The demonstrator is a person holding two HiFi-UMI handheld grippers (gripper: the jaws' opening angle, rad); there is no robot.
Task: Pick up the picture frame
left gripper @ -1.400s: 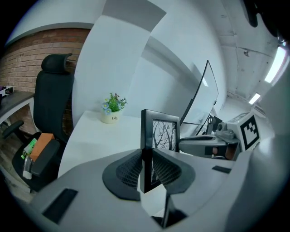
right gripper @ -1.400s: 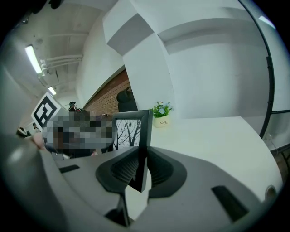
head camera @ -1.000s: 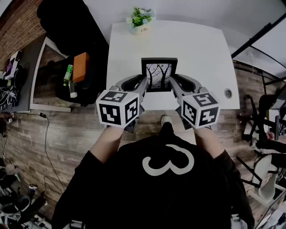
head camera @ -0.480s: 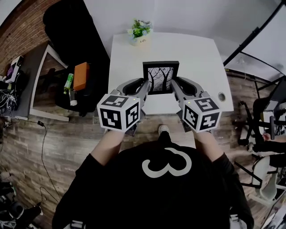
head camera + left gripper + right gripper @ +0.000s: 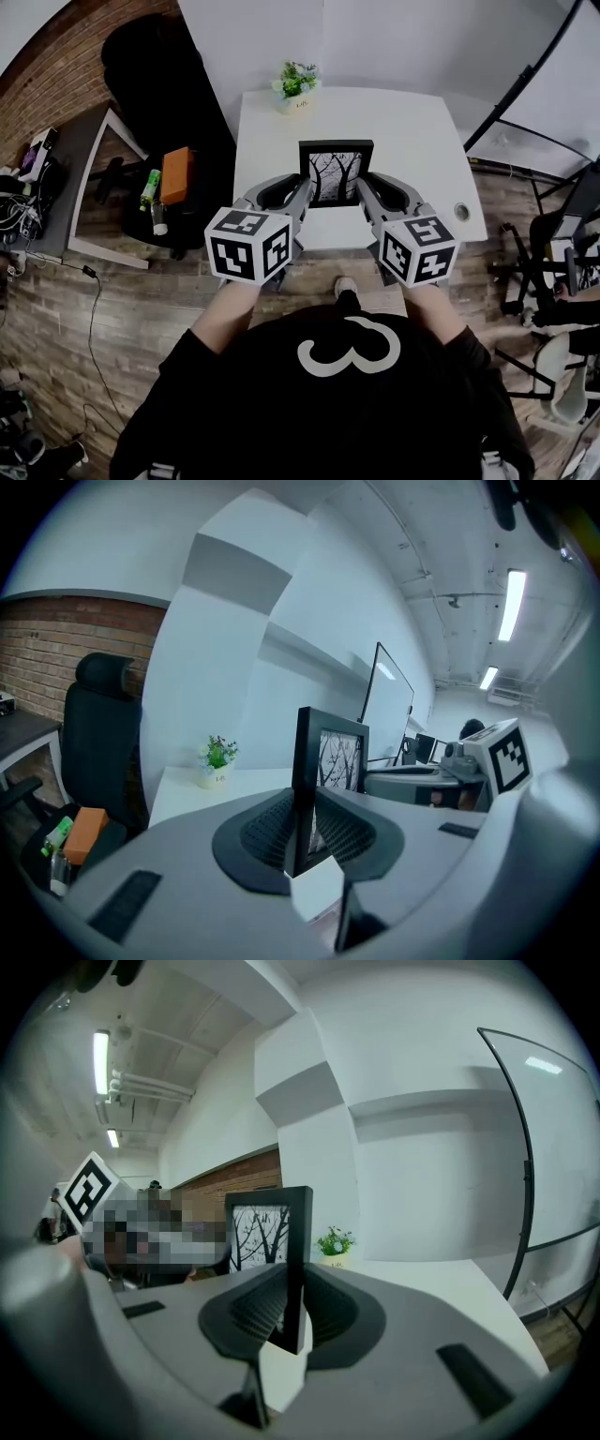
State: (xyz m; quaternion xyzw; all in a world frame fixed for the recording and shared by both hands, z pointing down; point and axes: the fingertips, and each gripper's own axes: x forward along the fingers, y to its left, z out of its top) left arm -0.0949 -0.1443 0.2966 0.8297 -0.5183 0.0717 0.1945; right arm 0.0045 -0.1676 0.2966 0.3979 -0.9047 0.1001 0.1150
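There is one picture frame (image 5: 336, 172), one potted plant (image 5: 294, 84), one white desk (image 5: 412, 141) and two tools. The head view places the frame upright over the desk's near middle, with the plant at the far edge. Only the gripper views show the grip itself: the left tool (image 5: 305, 829) is clenched on the frame's left edge, and the right tool (image 5: 292, 1314) is clenched on its right edge.

Head view looks down; both gripper views share the picture frame (image 5: 336, 171).

one picture frame (image 5: 336, 173), two grippers (image 5: 305, 192) (image 5: 362, 192), one potted plant (image 5: 295, 82), one table (image 5: 412, 131)
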